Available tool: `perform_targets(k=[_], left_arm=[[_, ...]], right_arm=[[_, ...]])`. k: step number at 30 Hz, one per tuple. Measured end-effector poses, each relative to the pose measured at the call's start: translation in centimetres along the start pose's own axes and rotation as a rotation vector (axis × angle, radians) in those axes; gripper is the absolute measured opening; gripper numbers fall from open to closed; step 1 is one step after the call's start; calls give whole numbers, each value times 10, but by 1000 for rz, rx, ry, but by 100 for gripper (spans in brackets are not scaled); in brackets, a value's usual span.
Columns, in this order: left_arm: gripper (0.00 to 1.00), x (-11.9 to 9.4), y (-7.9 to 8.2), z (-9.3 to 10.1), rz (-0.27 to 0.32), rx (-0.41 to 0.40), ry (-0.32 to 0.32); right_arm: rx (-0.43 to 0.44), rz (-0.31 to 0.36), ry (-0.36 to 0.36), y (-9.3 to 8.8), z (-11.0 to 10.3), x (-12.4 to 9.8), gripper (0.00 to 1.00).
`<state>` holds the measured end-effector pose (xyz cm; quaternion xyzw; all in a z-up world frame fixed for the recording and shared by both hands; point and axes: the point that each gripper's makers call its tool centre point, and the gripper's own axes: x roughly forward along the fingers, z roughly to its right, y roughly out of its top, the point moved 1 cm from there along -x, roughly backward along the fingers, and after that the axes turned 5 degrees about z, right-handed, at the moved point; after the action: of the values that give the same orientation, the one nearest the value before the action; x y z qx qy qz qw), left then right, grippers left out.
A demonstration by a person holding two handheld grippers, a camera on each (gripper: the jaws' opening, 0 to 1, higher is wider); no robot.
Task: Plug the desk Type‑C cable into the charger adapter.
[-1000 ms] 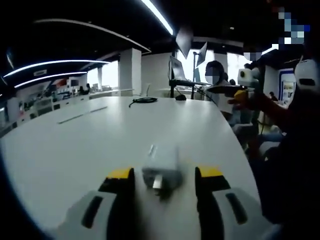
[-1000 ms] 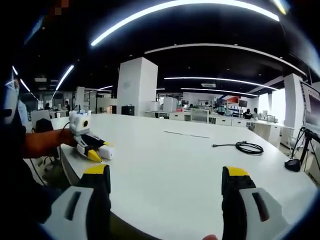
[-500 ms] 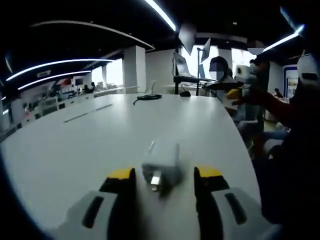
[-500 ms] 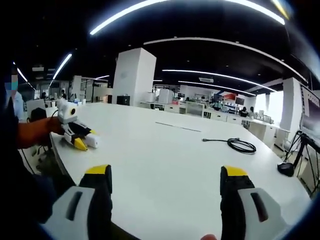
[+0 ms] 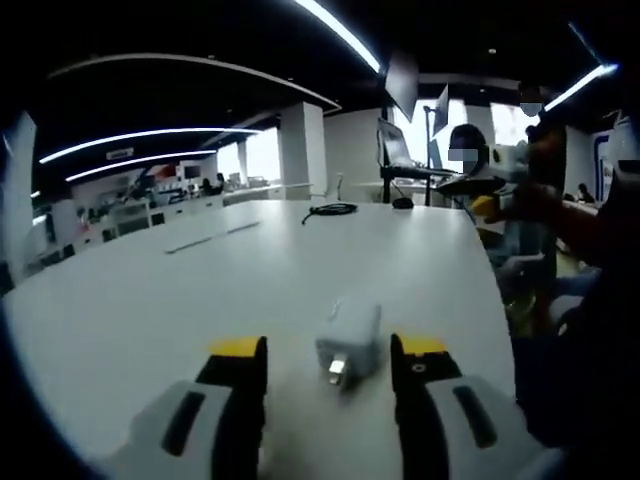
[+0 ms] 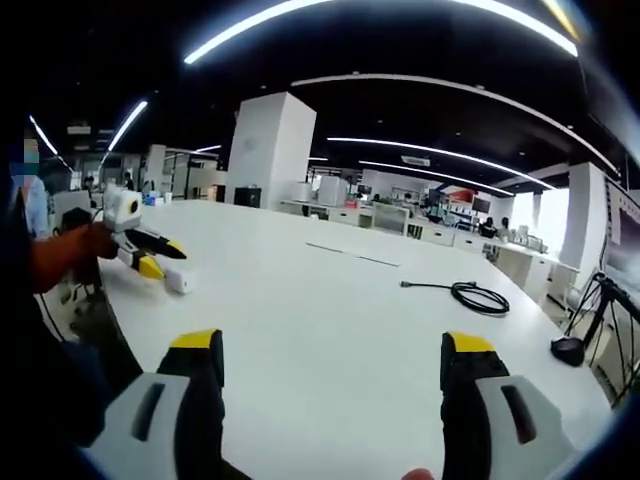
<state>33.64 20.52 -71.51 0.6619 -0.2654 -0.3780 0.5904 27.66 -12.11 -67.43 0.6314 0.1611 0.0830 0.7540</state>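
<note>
- My left gripper [image 5: 327, 362] sits spread wide, gripping nothing; the charger adapter [image 5: 349, 335] lies between its jaws, nearer the right one.
- My right gripper [image 6: 332, 360] gapes empty over bare white table [image 6: 330, 300].
- Type‑C cable [image 6: 470, 294] coils at 1 o'clock, well apart; table edge at 9.

The left gripper [image 6: 152, 257] has drawn back from the charger adapter [image 6: 177, 281]. The adapter now lies just beyond its open jaws.

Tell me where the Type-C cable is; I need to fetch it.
The coiled black cable lies on the white table, far right in the right gripper view, well away from the charger adapter between the left gripper's fingers.
</note>
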Motion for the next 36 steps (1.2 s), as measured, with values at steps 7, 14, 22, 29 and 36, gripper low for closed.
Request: perform_targets(k=[7,14,22,29,36], left_arm=[[67,-14,5,11,-14,7,4],[86,-17,-2,22,-68,-1,-7],[94,-19,-1,17,-72,-41,24],[92,-18,-1,17,-73,-38,19],[91,-18,-1,16,-69,-40,20]], right_arm=[[-39,-23,4,1,3,7,92],[-61,-61,0,-3,17,13,93],[-79,-91,-7,-6,27,16,93],[-97,-120,-17,-8,31,18,92],[-112,-139,-16,-9,36,23,91]])
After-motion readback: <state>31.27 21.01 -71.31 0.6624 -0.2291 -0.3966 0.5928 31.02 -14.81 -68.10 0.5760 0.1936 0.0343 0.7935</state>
